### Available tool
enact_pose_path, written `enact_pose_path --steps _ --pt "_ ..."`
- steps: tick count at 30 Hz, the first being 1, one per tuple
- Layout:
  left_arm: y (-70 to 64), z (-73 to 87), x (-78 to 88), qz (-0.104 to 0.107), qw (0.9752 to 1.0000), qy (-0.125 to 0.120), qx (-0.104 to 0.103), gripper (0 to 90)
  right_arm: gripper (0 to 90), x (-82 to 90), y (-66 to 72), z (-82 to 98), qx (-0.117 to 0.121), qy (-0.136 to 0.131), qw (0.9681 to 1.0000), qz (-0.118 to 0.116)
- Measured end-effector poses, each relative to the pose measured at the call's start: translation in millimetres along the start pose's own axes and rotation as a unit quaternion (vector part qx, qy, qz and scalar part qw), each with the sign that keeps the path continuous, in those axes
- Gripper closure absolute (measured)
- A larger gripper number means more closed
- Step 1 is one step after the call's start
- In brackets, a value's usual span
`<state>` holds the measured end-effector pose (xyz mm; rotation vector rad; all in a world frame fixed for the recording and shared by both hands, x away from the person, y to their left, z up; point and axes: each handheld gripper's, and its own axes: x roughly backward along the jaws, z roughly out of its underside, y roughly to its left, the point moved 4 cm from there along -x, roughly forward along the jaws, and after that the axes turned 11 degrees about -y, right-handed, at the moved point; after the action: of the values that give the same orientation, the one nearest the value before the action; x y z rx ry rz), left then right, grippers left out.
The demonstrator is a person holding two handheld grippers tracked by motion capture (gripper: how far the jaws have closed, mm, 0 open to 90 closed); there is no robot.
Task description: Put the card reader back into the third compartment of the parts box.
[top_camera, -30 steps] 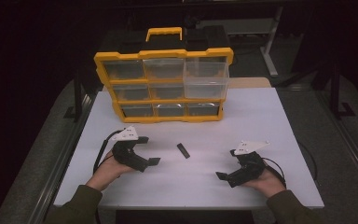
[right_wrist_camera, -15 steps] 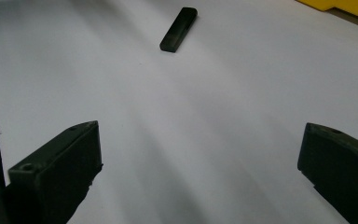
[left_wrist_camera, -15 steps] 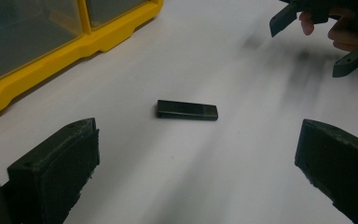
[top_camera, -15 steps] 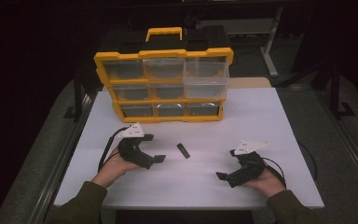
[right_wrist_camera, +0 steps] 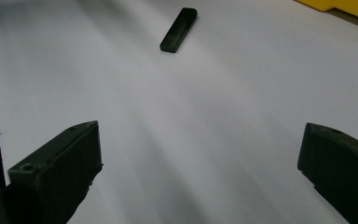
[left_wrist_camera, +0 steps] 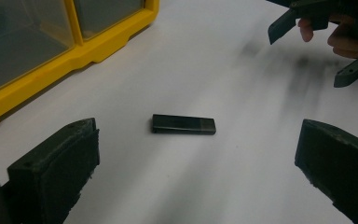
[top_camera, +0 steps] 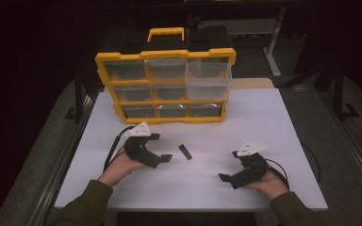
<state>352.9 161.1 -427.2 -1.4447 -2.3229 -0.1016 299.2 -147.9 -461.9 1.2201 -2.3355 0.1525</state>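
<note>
A small flat black stick lies on the white table, in front of the yellow organizer box. My left gripper is open just left of the stick, not touching it. In the left gripper view the stick lies crosswise a short way ahead, between the wide-apart jaws of the left gripper. My right gripper rests open at the front right, held in a hand. Its own view has the stick far ahead of the right gripper, whose jaws hold nothing.
The organizer has a yellow handle and several clear drawers; one upper right drawer sticks out slightly. Its yellow base runs along the left gripper view's upper left. The right gripper appears there too, far off.
My left gripper has shifted a little to the right, closer to the black stick. The right gripper and the stick have stayed put.
</note>
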Motion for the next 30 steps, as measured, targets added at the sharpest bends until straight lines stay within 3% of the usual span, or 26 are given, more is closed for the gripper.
enact_pose_path --steps 30 --pt "-3.4 -11.7 -26.7 0.007 1.0 0.003 -0.006 0.0 0.0 0.1 -0.1 -0.2 -0.002 -0.001 1.0 -0.001"
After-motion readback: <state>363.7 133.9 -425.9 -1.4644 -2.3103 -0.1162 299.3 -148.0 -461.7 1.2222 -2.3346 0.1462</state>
